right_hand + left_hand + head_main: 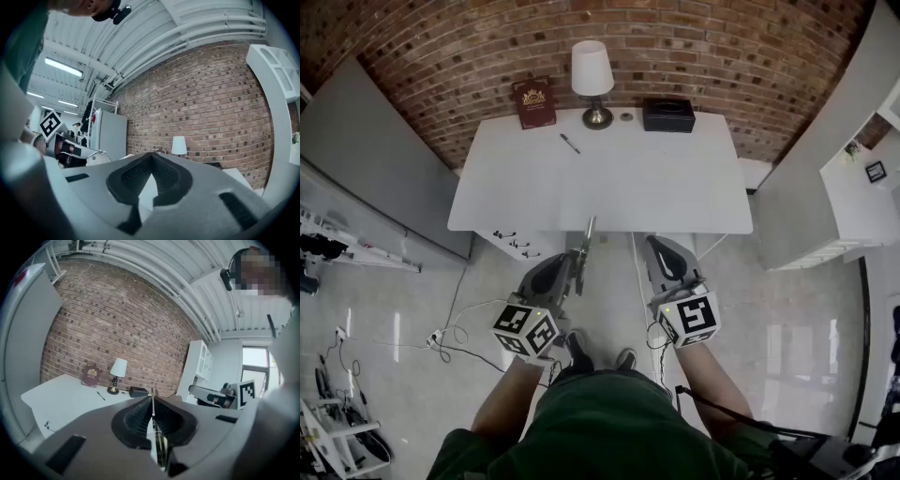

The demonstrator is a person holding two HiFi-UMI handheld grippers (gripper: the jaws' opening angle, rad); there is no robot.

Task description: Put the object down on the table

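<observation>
Utensil (588, 234), thin and metal, is pinched edge-on in my left tongs (577, 257), in the air just short of the counter's (675, 187) near edge. My right tongs (655, 246) are closed, empty. Not yet set down: reaching over the counter, lowering and releasing remain.

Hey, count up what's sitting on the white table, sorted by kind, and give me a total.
Book: 1
Lamp: 1
Black box: 1
Pen: 1
Small round object: 1
Total: 5
</observation>
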